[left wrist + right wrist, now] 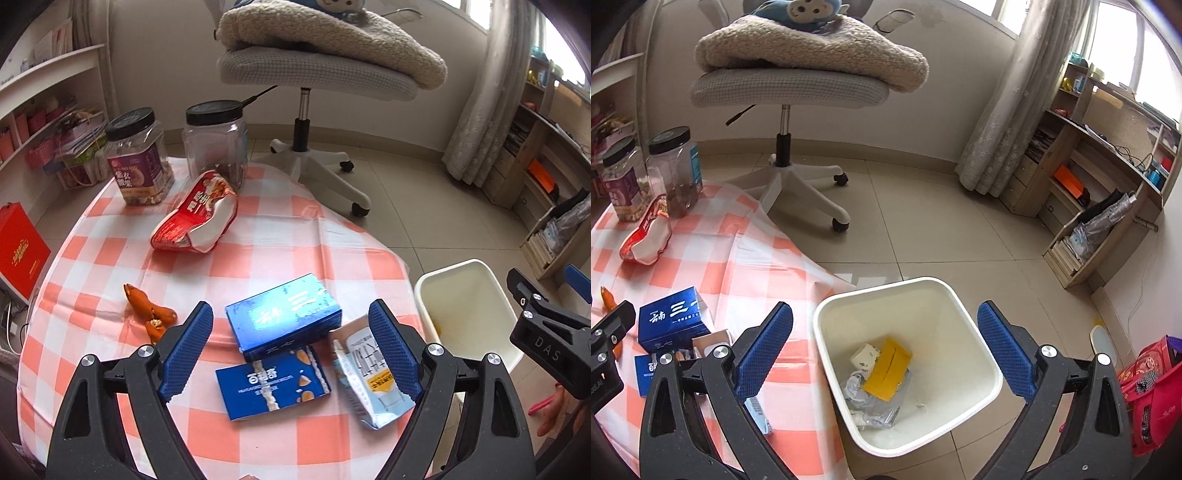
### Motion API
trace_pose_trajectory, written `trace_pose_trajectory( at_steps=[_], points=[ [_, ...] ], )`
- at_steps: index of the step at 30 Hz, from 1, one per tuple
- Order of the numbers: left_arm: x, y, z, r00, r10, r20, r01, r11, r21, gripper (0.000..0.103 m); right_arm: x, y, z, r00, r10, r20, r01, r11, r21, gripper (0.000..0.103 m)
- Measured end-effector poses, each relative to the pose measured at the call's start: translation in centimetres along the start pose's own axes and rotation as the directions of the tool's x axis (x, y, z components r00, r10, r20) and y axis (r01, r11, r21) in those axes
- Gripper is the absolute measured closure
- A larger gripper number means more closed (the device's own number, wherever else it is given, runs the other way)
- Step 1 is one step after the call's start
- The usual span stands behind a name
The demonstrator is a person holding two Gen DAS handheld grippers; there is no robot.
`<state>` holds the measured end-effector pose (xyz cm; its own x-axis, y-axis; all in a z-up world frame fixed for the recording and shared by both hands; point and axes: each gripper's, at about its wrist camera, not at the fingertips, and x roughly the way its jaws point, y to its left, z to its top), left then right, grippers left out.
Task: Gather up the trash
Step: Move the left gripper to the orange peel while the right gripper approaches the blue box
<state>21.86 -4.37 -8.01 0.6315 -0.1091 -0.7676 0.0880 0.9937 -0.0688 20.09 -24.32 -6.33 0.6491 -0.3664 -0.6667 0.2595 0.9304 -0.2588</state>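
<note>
Through the left wrist camera I see my left gripper (291,350) spread wide and holding nothing, hanging over the checked tablecloth (280,243). Between its fingers lie a blue box (284,317) and, nearer me, a flat blue packet (271,384). A pale carton (373,380) lies partly behind the right-hand finger. Orange peel (151,314) sits just outside the left-hand finger, and a red snack bag (195,218) lies further off, in front of two jars (177,155). The white bin (469,306) stands past the table edge.

Through the right wrist camera, my right gripper (886,350) is also wide open and empty, directly above the bin (967,332). A yellow card (888,369), a small white carton (866,356) and crumpled wrappers (871,402) lie at its bottom.
</note>
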Motion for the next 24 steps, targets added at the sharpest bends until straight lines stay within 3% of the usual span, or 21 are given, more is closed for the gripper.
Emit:
trace_pose_trajectory(
  at_steps=[6,13,19,24],
  points=[
    [2.6,4.3,-0.6,0.995,0.082,-0.059,-0.085,0.995,-0.051,0.019,0.7,3.7,0.5,0.999,0.026,-0.026,-0.028,0.998,-0.056,0.007],
    [6.5,10.5,-0.7,0.973,0.166,-0.161,-0.193,0.967,-0.168,0.019,0.9,7.1,1.3,0.997,0.074,-0.037,-0.077,0.993,-0.090,0.007],
    [10.4,14.9,-0.2,0.958,0.136,-0.252,-0.199,0.948,-0.247,0.020,1.2,10.1,1.5,0.990,0.122,-0.066,-0.130,0.982,-0.136,0.007],
    [12.9,16.9,-0.1,0.954,0.080,-0.289,-0.164,0.947,-0.278,0.036,1.4,12.0,1.1,0.983,0.157,-0.092,-0.172,0.967,-0.189,0.007]
  ],
)
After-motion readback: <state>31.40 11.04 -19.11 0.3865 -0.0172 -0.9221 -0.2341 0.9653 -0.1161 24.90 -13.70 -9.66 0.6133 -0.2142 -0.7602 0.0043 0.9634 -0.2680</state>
